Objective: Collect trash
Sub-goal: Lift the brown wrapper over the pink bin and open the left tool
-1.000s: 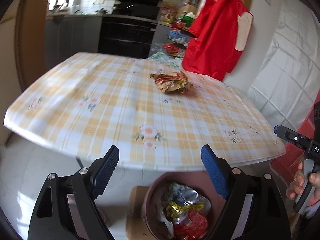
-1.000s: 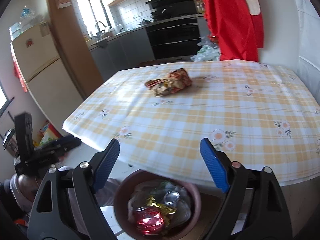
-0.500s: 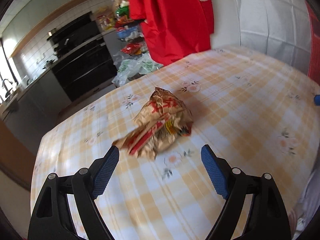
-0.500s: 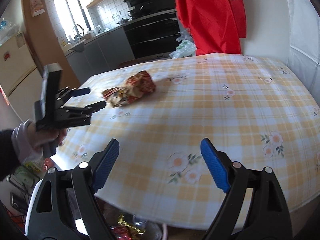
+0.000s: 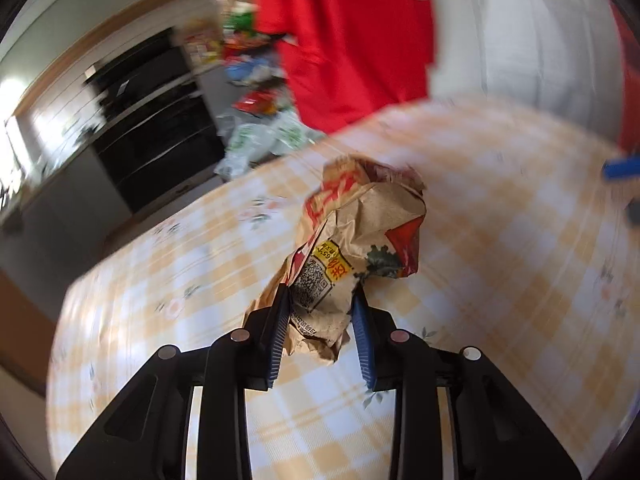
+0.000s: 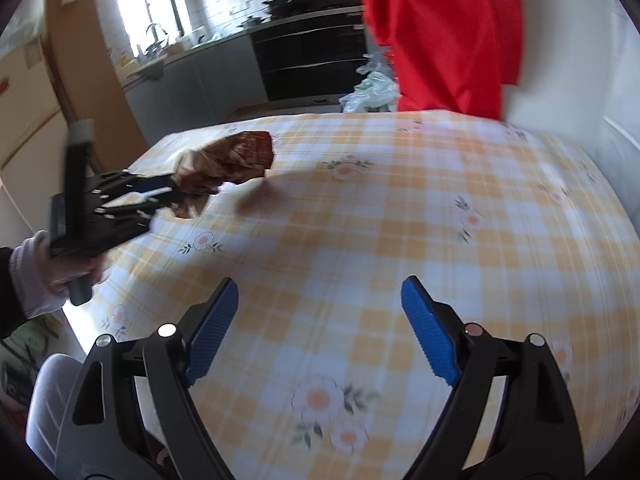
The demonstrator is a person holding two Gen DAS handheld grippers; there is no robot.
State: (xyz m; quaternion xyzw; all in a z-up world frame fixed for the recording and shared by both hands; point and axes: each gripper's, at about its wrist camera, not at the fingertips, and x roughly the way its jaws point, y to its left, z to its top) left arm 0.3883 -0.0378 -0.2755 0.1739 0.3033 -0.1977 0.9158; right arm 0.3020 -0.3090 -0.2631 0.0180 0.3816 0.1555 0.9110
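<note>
A crumpled brown and red paper wrapper (image 5: 360,236) is pinched at its near end between the blue pads of my left gripper (image 5: 322,312), which holds it just above the checked tablecloth (image 5: 500,280). In the right wrist view the left gripper (image 6: 160,192) shows at the far left, shut on the same wrapper (image 6: 236,156). My right gripper (image 6: 320,320) is open and empty over the near part of the table (image 6: 400,220).
A red garment (image 6: 440,32) hangs beyond the table's far edge. Plastic bags (image 6: 372,92) lie on the floor by the black oven (image 6: 308,56). A fridge (image 6: 24,120) stands at the left.
My left gripper moved onto the wrapper, closed on it and raised it. My right gripper moved forward over the table; the trash bin below has left both views.
</note>
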